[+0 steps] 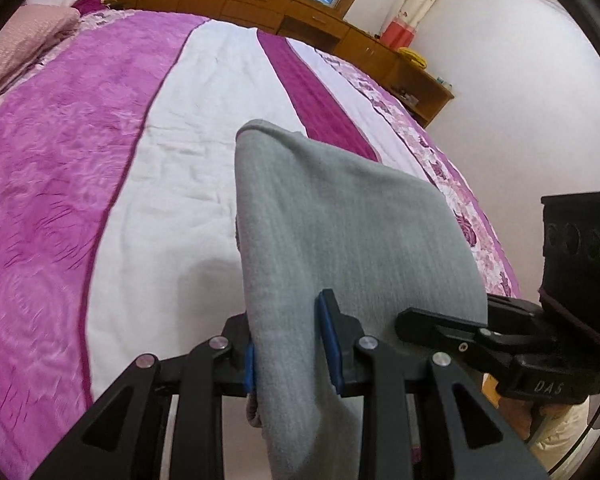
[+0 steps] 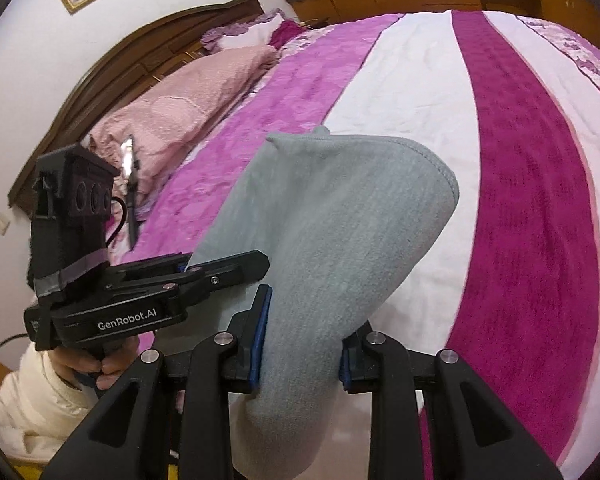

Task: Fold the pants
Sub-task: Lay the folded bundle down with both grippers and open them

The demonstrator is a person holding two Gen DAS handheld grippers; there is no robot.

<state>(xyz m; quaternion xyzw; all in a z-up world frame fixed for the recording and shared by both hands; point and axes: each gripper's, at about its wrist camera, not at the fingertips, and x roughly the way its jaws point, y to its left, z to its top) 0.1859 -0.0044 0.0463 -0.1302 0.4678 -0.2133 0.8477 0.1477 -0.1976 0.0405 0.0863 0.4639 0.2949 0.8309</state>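
Striped bedspread [image 2: 520,160], pink pillow [image 2: 172,116], wooden cabinets [image 1: 260,0]

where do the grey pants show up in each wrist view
Left wrist: grey pants centre to lower middle, pinched in the left tool.
Right wrist: grey pants centre, pinched in the right tool.
Shared landmark: dark magenta stripe on the bedspread, right of the pants.

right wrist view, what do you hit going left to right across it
white sleeve → left gripper → grey pants clamped in the right gripper → white stripe of the bedspread → dark magenta stripe
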